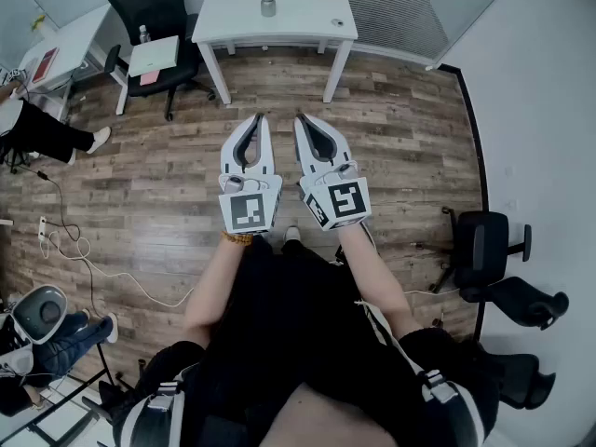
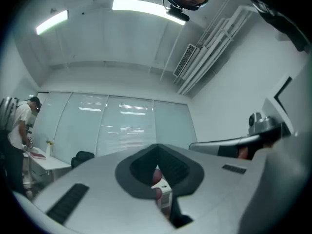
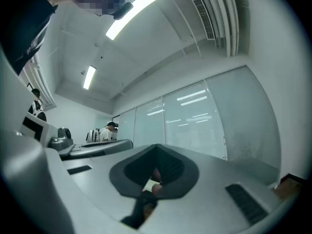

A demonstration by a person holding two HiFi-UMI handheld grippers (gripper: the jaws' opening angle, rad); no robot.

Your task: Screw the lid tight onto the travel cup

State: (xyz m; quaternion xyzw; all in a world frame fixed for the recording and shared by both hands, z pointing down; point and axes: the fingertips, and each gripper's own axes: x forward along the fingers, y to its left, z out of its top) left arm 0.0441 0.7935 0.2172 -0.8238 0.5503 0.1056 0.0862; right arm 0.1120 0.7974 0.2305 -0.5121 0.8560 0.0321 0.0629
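The travel cup [image 1: 268, 5], small and metallic, stands upright on the white table [image 1: 279, 28] at the far end of the room. Near the table's right edge lies a small dark round thing [image 1: 337, 23]; whether it is the lid I cannot tell. My left gripper [image 1: 260, 119] and right gripper [image 1: 302, 119] are held side by side above the wooden floor, well short of the table. Both are shut with nothing between the jaws. The left gripper view [image 2: 157, 147] and right gripper view [image 3: 157, 146] show closed jaws aimed at glass walls and ceiling; no cup appears there.
A black office chair [image 1: 154, 12] stands left of the table beside a second desk [image 1: 65, 40]. A seated person's legs [image 1: 47, 133] are at the left. Cables [image 1: 70, 245] trail over the floor. Another black chair [image 1: 489, 245] stands by the right wall.
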